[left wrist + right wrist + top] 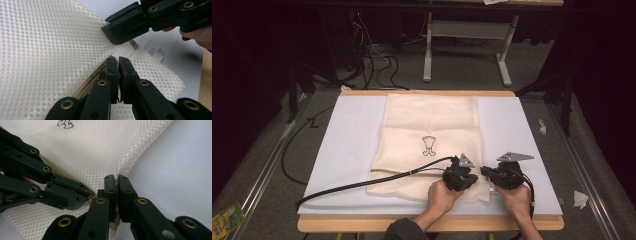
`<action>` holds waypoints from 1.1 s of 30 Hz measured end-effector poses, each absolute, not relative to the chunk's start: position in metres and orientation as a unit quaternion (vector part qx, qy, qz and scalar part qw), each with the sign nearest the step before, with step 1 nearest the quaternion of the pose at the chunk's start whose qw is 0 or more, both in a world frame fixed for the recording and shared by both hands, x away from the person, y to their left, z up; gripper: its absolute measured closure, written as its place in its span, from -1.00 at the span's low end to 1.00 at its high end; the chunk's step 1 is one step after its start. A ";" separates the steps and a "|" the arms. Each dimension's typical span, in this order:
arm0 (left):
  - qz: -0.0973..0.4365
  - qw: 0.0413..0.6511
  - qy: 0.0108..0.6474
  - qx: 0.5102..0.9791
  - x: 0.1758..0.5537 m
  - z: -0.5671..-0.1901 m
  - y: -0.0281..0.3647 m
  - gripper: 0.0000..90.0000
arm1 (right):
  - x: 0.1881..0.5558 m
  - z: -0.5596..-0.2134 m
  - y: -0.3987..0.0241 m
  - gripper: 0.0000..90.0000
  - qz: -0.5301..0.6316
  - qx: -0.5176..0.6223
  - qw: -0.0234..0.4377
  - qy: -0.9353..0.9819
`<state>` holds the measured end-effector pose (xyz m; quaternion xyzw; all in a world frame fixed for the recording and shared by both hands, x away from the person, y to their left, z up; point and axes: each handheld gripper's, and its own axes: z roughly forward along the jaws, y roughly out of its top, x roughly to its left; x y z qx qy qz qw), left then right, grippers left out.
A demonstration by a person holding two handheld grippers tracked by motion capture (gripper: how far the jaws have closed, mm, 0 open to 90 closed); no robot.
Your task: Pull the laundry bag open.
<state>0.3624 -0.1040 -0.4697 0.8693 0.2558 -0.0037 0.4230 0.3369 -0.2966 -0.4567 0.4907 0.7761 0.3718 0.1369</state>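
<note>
A cream mesh bag (429, 125) with a small dark printed mark (428, 146) lies flat on the white board (352, 150). Both grippers meet at its near right corner. My left gripper (473, 179) is shut on the bag's edge, its jaws (118, 62) pinching by the tan zipper band (87, 86) and a white tab (123, 50). My right gripper (486, 172) is shut too, with a raised fold of mesh (110, 167) nipped at its tips (117, 181). Each gripper view shows the other gripper close by, the right one (120, 35) and the left one (83, 195).
The board rests on a wooden table (362, 223) whose near edge is at the person's forearms. A black cable (362, 184) trails left across the bag and board. Beyond the table stand a desk frame (467, 30) and floor cables (377, 65); paper scraps (580, 199) lie at the right.
</note>
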 end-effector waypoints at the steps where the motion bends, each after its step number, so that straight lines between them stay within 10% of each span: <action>1: -0.004 0.422 0.256 0.870 0.363 -0.470 -0.104 0.94 | 0.337 -0.457 -0.297 0.96 0.371 0.489 0.138 0.778; 33: 0.011 0.407 0.261 0.875 0.362 -0.463 -0.094 0.94 | 0.336 -0.453 -0.299 0.98 0.368 0.478 0.147 0.784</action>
